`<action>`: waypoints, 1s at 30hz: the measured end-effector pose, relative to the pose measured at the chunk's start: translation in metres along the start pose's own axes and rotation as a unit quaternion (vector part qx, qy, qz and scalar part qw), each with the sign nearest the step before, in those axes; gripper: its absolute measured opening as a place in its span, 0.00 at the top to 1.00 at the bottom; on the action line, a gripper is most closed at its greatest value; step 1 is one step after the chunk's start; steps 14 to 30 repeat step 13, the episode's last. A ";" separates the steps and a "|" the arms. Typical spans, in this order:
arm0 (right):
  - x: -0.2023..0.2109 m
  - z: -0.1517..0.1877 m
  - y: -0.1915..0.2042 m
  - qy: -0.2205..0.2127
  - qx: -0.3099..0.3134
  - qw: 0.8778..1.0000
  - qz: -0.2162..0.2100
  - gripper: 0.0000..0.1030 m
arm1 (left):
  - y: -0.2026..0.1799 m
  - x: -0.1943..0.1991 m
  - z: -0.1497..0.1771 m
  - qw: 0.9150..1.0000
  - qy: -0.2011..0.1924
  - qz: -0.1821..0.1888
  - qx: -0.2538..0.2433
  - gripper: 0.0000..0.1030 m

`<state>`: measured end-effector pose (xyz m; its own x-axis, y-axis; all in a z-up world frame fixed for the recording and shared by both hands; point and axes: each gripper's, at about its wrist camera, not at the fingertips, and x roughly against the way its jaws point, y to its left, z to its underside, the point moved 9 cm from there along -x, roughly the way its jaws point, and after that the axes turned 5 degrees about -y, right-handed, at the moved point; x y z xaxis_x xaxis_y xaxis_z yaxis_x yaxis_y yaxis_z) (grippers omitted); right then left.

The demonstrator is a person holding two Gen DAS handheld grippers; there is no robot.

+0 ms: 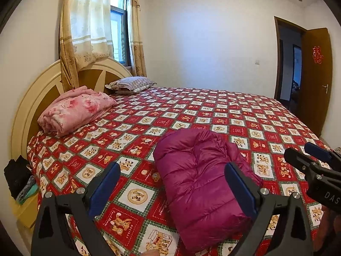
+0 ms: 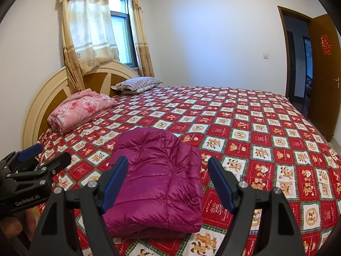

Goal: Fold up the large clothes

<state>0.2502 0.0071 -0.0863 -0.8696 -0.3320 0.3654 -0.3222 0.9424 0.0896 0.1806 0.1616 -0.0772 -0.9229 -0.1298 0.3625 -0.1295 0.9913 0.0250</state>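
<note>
A magenta puffer jacket (image 1: 198,170) lies folded into a thick bundle on the red bear-patterned bedspread (image 1: 234,115), near the front edge of the bed. In the left wrist view my left gripper (image 1: 172,166) hovers just short of the bundle, jaws wide apart with nothing gripped. Its right finger (image 1: 240,187) overlaps the jacket's right side in the picture. My right gripper (image 1: 304,152) shows at the right edge. In the right wrist view the jacket (image 2: 157,170) lies between and beyond the blue pads of my right gripper (image 2: 168,160), which is open and holds nothing. My left gripper (image 2: 46,155) is at the left edge.
A folded pink floral blanket (image 1: 74,111) and a striped pillow (image 1: 132,84) rest by the curved headboard (image 1: 32,98). Dark clothes (image 1: 17,177) are piled on a low stand left of the bed. A brown door (image 1: 317,81) stands ajar at the far right.
</note>
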 end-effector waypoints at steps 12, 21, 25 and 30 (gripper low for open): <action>-0.001 0.001 -0.001 0.002 -0.001 1.000 -0.001 0.23 | 0.005 -0.005 0.002 1.000 0.000 -0.004 0.005 0.04; -0.001 0.002 0.001 0.003 -0.001 1.000 0.000 0.23 | 0.005 -0.005 0.001 1.000 -0.001 -0.003 0.007 0.04; -0.001 0.002 0.001 0.003 -0.001 1.000 0.000 0.23 | 0.005 -0.005 0.001 1.000 -0.001 -0.003 0.007 0.04; -0.001 0.002 0.001 0.003 -0.001 1.000 0.000 0.23 | 0.005 -0.005 0.001 1.000 -0.001 -0.003 0.007 0.04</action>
